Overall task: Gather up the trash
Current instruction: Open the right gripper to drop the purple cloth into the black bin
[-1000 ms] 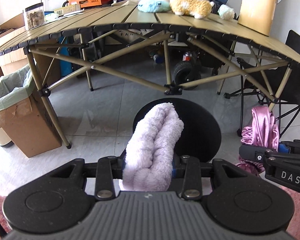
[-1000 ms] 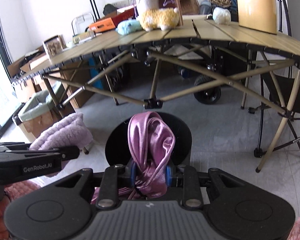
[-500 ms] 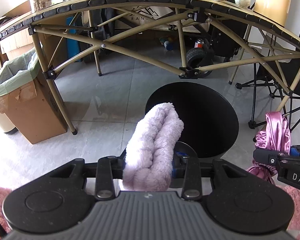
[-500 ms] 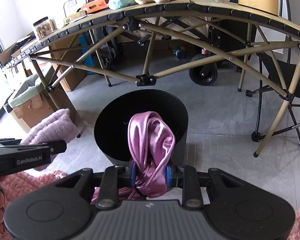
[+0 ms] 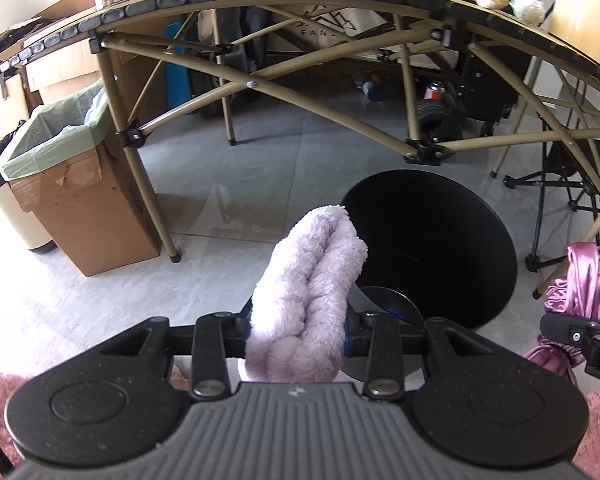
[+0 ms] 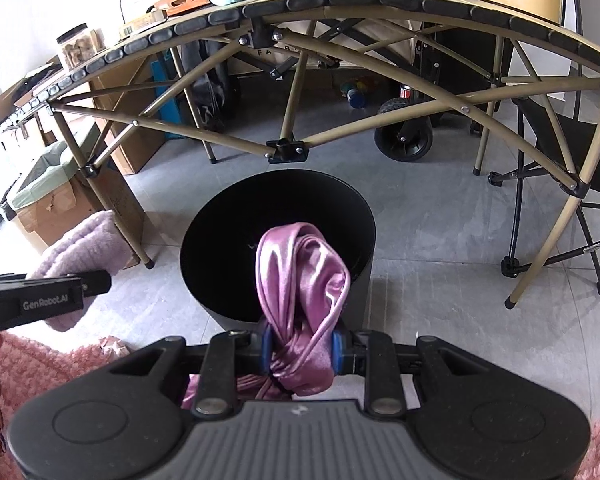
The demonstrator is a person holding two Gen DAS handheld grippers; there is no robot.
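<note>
Left gripper (image 5: 296, 336): clamped on fluffy lilac cloth (image 5: 308, 292), lower centre of frame.
Right gripper (image 6: 300, 350): clamped on pink satin cloth (image 6: 300, 276), which rose in front of the black bin (image 6: 204, 248).
Handling: both looked soft, light; satin probably slippery, best pinched at its bunched middle.

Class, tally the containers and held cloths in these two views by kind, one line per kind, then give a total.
Round black bin: 1
Cardboard box lined with a green bag: 1
Fluffy lilac cloth, held in the left tongs: 1
Shiny pink satin cloth, held in the right tongs: 1
Total: 4
</note>
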